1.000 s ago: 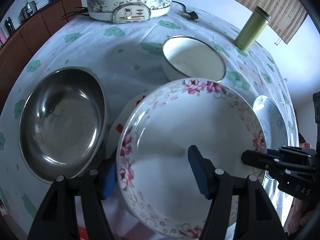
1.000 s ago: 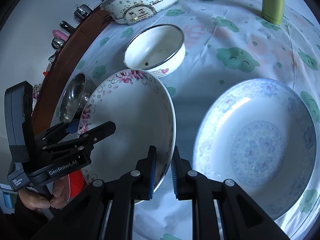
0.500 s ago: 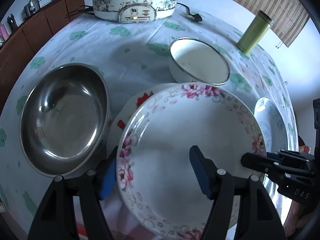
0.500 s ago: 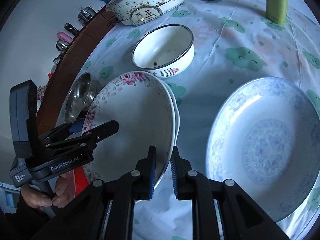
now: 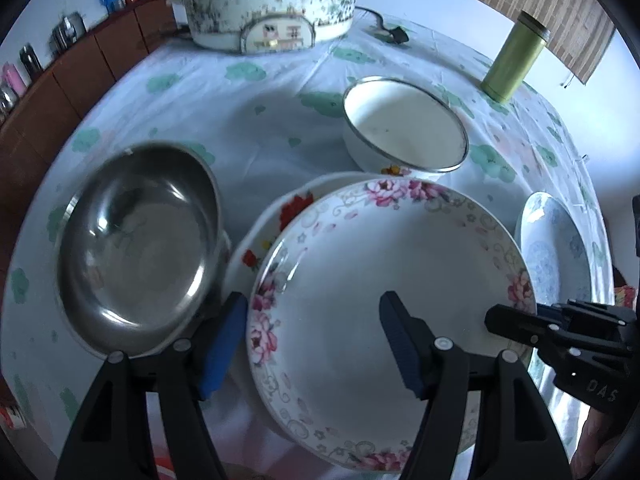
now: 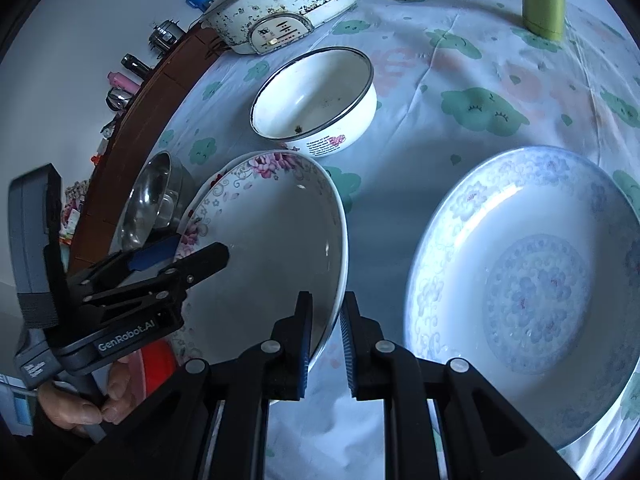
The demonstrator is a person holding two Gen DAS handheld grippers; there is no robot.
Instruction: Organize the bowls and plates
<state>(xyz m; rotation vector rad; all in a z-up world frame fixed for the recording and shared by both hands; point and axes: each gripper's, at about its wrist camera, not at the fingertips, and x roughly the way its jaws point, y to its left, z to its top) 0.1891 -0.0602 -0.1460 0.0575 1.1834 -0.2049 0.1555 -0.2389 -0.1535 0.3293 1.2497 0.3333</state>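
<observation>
A pink-flowered plate (image 5: 384, 288) (image 6: 272, 240) is held tilted over a red-flowered plate (image 5: 288, 208) that lies on the table. My right gripper (image 6: 325, 320) is shut on the pink-flowered plate's right rim; it shows in the left wrist view (image 5: 516, 324). My left gripper (image 5: 312, 340) is open, its fingers astride the plate's near left rim; it also shows in the right wrist view (image 6: 176, 252). A steel bowl (image 5: 136, 240) sits at the left, a white enamel bowl (image 5: 404, 128) (image 6: 316, 100) behind, and a blue-patterned plate (image 6: 528, 288) (image 5: 556, 248) at the right.
An electric cooker (image 5: 272, 12) with a cord stands at the back of the flowered tablecloth (image 5: 256, 120). A green flask (image 5: 516, 56) stands at the back right. A brown sideboard (image 5: 60, 84) with small items runs along the left.
The pink-flowered plate has come lower and a little toward me over the red-flowered plate, which now shows more behind it. My right gripper stays shut on its rim; the left stays open.
</observation>
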